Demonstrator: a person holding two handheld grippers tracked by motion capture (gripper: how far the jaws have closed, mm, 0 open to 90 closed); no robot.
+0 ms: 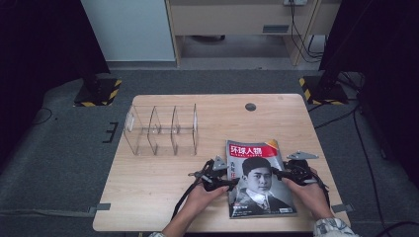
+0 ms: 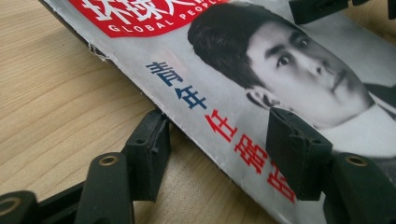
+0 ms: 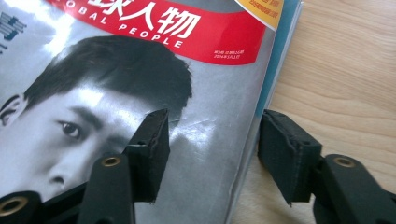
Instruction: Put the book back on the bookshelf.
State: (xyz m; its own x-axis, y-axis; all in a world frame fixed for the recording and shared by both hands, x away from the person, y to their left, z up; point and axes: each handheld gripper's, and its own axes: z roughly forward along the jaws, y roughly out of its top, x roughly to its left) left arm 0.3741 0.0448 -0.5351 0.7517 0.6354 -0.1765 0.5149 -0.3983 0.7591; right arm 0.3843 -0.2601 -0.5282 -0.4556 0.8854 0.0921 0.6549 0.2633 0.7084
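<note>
Magazine (image 1: 259,180) flat on tabletop (image 1: 158,182), lower right of high view, left gripper (image 1: 221,183) spread astride its left edge, right gripper (image 1: 280,176) spread astride its right edge, neither pinching, clear divider rack (image 1: 160,129) upper left.

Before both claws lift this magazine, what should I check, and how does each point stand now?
1. Left claw straddles the magazine edge: ok.
2. Right claw straddles the opposite edge: ok.
3. Pads pressing on the cover: not ok, gaps show.
4. Lower jaw under the pages: cannot tell.
5. Magazine flat on the table: ok.
6. Rack apart from the magazine: ok.
</note>
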